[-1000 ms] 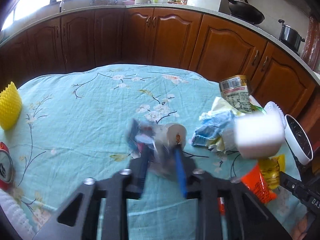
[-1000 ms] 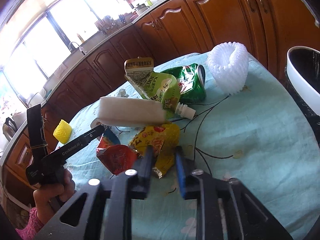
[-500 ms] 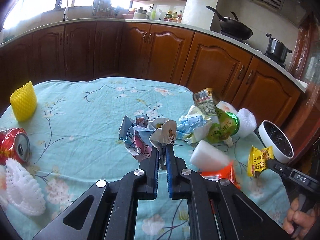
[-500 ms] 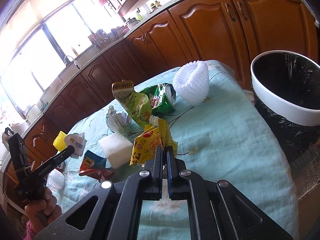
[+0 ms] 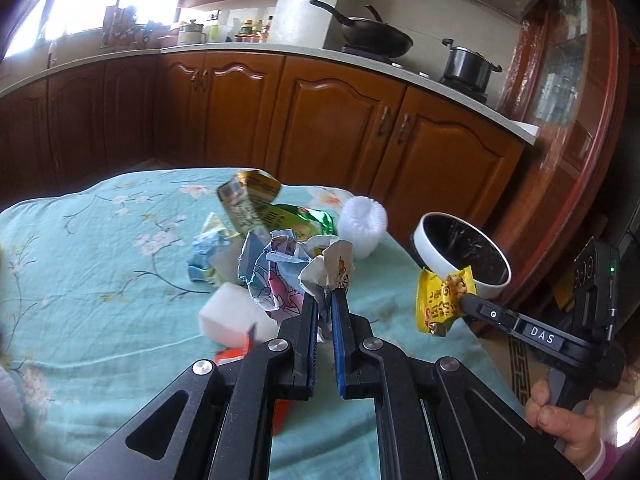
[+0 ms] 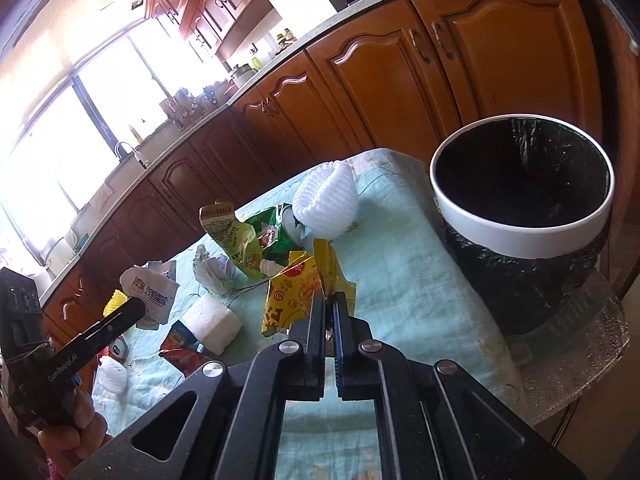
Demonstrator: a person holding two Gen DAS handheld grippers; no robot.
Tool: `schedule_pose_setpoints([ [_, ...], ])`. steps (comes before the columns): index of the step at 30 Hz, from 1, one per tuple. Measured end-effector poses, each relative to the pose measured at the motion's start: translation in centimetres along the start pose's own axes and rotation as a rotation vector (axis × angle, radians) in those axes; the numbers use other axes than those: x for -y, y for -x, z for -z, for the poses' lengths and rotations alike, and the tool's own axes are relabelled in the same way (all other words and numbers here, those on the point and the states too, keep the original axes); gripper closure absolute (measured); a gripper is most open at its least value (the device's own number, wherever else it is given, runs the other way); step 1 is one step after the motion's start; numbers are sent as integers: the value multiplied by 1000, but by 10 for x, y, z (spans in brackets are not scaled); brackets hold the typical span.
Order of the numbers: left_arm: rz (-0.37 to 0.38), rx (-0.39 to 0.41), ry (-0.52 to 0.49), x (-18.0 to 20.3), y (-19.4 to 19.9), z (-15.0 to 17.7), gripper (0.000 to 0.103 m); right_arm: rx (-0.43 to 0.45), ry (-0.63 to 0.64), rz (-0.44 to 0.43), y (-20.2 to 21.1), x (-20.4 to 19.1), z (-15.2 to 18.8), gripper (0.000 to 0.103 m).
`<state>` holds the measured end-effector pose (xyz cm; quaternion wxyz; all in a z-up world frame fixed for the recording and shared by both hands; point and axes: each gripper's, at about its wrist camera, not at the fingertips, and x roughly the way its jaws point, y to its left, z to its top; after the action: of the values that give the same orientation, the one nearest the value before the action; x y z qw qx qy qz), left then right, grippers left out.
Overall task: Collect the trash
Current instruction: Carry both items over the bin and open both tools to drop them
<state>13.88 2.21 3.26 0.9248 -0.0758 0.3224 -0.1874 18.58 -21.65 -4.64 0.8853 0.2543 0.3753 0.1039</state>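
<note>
My left gripper [image 5: 323,300] is shut on a crumpled white and blue printed wrapper [image 5: 288,272], held above the table; it also shows in the right wrist view [image 6: 150,294]. My right gripper [image 6: 329,300] is shut on a yellow snack packet [image 6: 298,294], lifted above the table near the bin; the packet also shows in the left wrist view [image 5: 440,296]. The white-rimmed trash bin with a black liner [image 6: 520,216] stands off the table's right end, also in the left wrist view [image 5: 460,254].
On the teal flowered tablecloth [image 5: 100,280] lie a green drink pouch [image 6: 236,240], a white foam block [image 6: 214,322], a white foam net [image 6: 326,202], a red wrapper [image 6: 182,354], crumpled paper [image 6: 214,272] and a yellow foam net [image 6: 114,306]. Wooden cabinets [image 5: 320,132] stand behind.
Both grippers closed on their items and lifted them off the table. Both have moved right toward the bin, which now looms larger in the right wrist view.
</note>
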Motion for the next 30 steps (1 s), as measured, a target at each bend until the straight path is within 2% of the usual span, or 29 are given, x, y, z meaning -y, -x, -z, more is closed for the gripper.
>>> schedule_pose_setpoints([
  [15,121,-105,-121,52,-68,-20,97,72,-56,97,44,60,-18,100],
  [30,169,-136,-207,113,-129,-44,97,142,-87,171,61,107,-55,100],
])
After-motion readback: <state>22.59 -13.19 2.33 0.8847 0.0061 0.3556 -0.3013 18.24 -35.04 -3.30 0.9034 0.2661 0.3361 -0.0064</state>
